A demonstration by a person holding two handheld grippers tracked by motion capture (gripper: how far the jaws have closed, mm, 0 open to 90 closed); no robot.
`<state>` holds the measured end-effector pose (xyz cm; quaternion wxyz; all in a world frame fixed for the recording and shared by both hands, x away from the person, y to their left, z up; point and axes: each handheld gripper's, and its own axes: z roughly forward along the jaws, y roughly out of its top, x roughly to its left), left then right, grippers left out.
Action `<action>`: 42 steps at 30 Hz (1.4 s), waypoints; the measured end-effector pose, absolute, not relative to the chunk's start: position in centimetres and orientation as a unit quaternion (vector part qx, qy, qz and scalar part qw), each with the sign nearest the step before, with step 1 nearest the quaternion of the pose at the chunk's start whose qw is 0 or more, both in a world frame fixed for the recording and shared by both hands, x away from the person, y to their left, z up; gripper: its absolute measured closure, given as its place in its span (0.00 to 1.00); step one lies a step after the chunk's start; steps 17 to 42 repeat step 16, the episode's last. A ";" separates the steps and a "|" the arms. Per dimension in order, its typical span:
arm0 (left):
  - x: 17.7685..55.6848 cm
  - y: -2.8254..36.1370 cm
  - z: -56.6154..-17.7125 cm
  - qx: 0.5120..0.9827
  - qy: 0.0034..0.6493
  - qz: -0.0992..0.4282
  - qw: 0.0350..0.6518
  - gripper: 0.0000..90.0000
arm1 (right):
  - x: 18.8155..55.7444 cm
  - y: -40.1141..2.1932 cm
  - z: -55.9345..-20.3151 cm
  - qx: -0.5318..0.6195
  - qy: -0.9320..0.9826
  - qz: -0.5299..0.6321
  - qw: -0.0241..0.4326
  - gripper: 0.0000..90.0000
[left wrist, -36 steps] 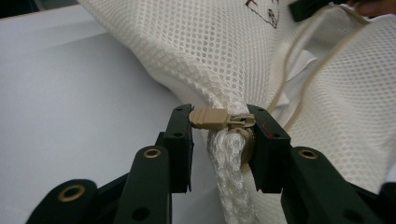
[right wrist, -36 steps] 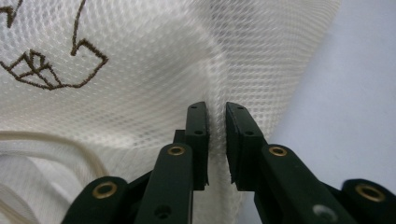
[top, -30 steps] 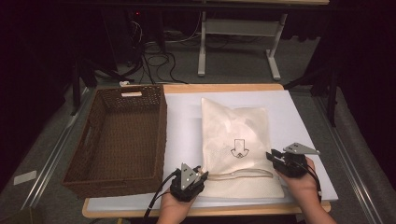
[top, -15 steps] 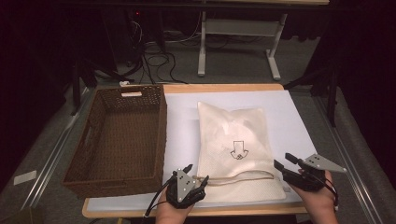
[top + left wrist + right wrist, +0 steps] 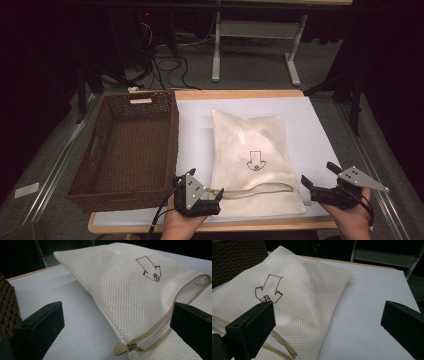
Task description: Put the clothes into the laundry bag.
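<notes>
My left claw (image 5: pixel 212 202) sits at the near edge of the worktop (image 5: pixel 195 135), its jaws spread wide with nothing between them; they have just been opening. Right in front of it lies the cream mesh bag (image 5: pixel 252 160), flat on the white sheet, with its near left corner just beyond my left fingertips. In the left gripper view the tan zipper pull (image 5: pixel 121 349) lies on the sheet between my two black jaws, closer to the right one, and neither pad touches it. The zipper (image 5: pixel 172 307) runs away from the pull in a curve towards the far right, and it gapes a little, so I see pale lining inside.

My right claw (image 5: pixel 320 175) hangs off the bag's near right corner, clear of the fabric, and its jaws too stand wide apart and hold nothing; they have likewise just been opening. In the right gripper view the bag (image 5: pixel 294 300) lies ahead and to the left of that claw, one jaw in front of its mesh, the other over bare sheet.

A brown arrow mark (image 5: pixel 254 160) sits on the bag's upper face, ahead of both claws and between them. The brown wicker basket (image 5: pixel 127 150) stands to the left of my left claw, just beside the bag's long side but apart from it.
</notes>
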<state>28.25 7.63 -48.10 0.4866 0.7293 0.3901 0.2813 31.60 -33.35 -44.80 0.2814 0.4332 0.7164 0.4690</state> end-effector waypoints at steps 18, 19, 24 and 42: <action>28.4 7.8 -48.1 0.730 0.395 0.282 0.482 0.00 | 31.7 -33.0 -45.2 0.439 0.717 0.465 0.278 0.00; 28.4 7.8 -48.1 0.730 0.395 0.282 0.482 0.00 | 31.7 -33.0 -45.2 0.439 0.717 0.465 0.278 0.00; 28.4 7.8 -48.1 0.730 0.395 0.282 0.482 0.00 | 31.7 -33.0 -45.2 0.439 0.717 0.465 0.278 0.00; 28.4 7.8 -48.1 0.730 0.395 0.282 0.482 0.00 | 31.7 -33.0 -45.2 0.439 0.717 0.465 0.278 0.00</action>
